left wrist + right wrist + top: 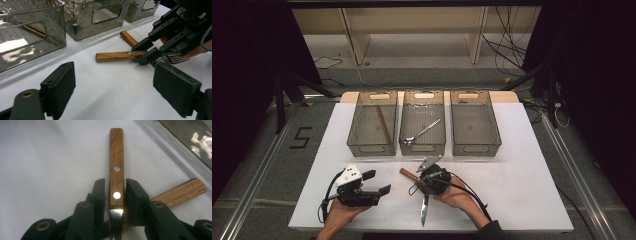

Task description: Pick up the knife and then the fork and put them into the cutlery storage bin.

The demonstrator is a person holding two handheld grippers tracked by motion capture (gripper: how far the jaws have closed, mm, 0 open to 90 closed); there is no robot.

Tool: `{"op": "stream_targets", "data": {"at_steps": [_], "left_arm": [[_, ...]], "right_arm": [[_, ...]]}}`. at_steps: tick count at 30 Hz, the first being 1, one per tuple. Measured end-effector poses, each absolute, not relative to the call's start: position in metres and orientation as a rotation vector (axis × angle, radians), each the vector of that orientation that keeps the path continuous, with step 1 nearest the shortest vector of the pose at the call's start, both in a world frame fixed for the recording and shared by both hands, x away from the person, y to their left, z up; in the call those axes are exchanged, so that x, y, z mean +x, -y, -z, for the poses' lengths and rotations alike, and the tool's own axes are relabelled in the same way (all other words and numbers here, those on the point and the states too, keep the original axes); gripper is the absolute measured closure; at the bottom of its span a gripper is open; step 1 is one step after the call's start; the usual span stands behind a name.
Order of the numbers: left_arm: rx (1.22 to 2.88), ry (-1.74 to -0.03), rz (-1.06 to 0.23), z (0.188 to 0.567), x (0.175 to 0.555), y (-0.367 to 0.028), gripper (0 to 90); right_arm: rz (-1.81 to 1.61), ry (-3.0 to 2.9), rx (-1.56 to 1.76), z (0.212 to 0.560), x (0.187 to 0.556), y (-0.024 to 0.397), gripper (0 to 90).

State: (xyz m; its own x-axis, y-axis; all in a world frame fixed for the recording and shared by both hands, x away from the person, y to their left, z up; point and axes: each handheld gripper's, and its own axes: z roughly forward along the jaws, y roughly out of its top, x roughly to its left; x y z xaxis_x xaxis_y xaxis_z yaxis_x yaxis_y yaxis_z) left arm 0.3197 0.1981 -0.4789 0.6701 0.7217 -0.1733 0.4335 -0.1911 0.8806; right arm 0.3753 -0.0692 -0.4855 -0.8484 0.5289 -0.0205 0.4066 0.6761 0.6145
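Right gripper (pixel 111 195) jaws flank a wooden-handled fork (pixel 116 170) near the table's (pixel 522 190) front edge, crossing a wooden-handled knife (pixel 182 192); pad contact unclear. Left gripper (pixel 112 85) jaws apart, empty.

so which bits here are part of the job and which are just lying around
In the job:
- right hand-held gripper
- wooden-handled knife between its jaws
- second wooden handle beneath

Lying about:
- left hand-held gripper, open
- spoon
- chopsticks
- right-hand bin

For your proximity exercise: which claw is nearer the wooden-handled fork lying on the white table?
Right. The right claw straddles the wooden-handled fork; the left claw hovers open, apart from it.
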Motion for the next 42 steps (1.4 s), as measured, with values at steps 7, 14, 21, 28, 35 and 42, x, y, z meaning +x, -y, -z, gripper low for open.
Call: {"op": "stream_targets", "data": {"at_steps": [7,14,21,28,35,42], "left_arm": [[1.830,-0.918,-0.339,0.479,0.320,-0.198,18.0],[1.829,-0.921,-0.339,0.479,0.320,-0.198,18.0],[1.834,-0.922,-0.339,0.480,0.320,-0.198,18.0],[1.828,-0.925,-0.343,0.480,0.320,-0.198,18.1],[1.824,-0.926,-0.342,0.480,0.320,-0.199,18.0],[1.806,-0.932,-0.339,0.480,0.321,-0.200,18.0]], "right_arm": [[-0.915,-2.689,0.754,0.485,0.375,0.069,77.0],[-0.976,-2.666,0.770,0.473,0.374,0.075,77.3],[-1.121,-2.616,0.840,0.455,0.375,0.093,77.4],[-1.223,-2.554,0.898,0.441,0.380,0.108,77.4],[-1.297,-2.461,0.946,0.420,0.388,0.126,77.4],[-1.348,-2.348,1.033,0.397,0.405,0.150,77.3]]}}
